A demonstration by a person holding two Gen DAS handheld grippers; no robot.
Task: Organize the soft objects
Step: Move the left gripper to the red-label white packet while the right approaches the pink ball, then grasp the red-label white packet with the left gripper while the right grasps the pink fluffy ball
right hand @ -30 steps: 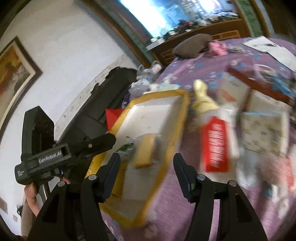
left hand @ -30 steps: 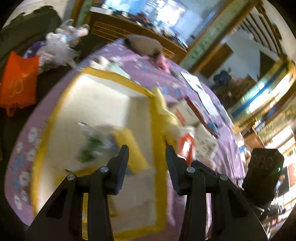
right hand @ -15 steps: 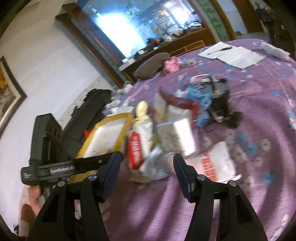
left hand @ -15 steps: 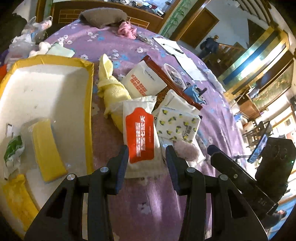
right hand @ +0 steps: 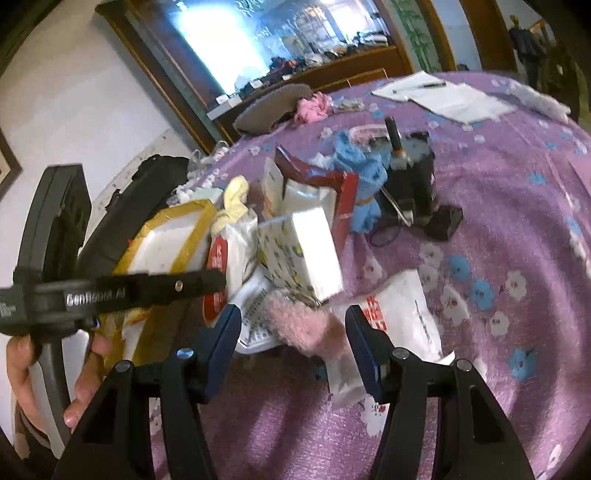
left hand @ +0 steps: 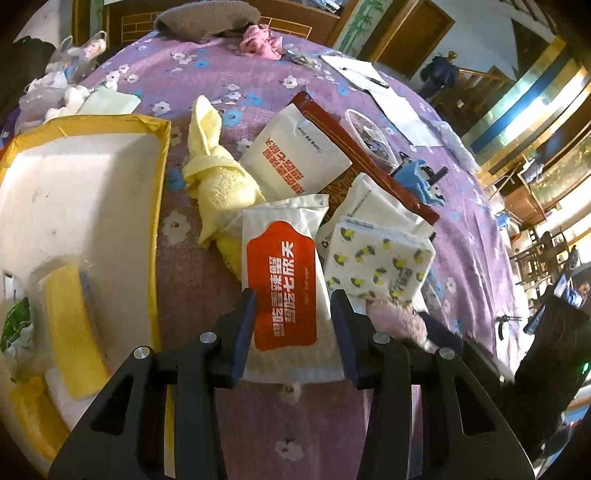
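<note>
A pile of soft packs lies on the purple flowered cloth (left hand: 229, 424). My left gripper (left hand: 293, 317) is open, its fingers either side of the near end of a white wipes pack with an orange label (left hand: 286, 288). Beside the pack are a lemon-print tissue pack (left hand: 376, 258), a yellow towel (left hand: 218, 184) and a pink fluffy thing (left hand: 395, 323). My right gripper (right hand: 291, 328) is open around the pink fluffy thing (right hand: 303, 325); contact cannot be told. The yellow-rimmed white box (left hand: 74, 192) at left holds a yellow sponge (left hand: 72, 325).
A white pouch (left hand: 295, 155), a dark red box (left hand: 373, 166) and a blue toy (left hand: 417, 177) lie behind the pile. Papers with a pen (left hand: 365, 77), a pink cloth (left hand: 260, 40) and a grey cushion (left hand: 207, 18) are farther back. A black stand (right hand: 413, 181) is right.
My left gripper swung from over the box to the pile and came down around the orange-label pack. My right gripper moved right and closer, now around the pink fluffy thing.
</note>
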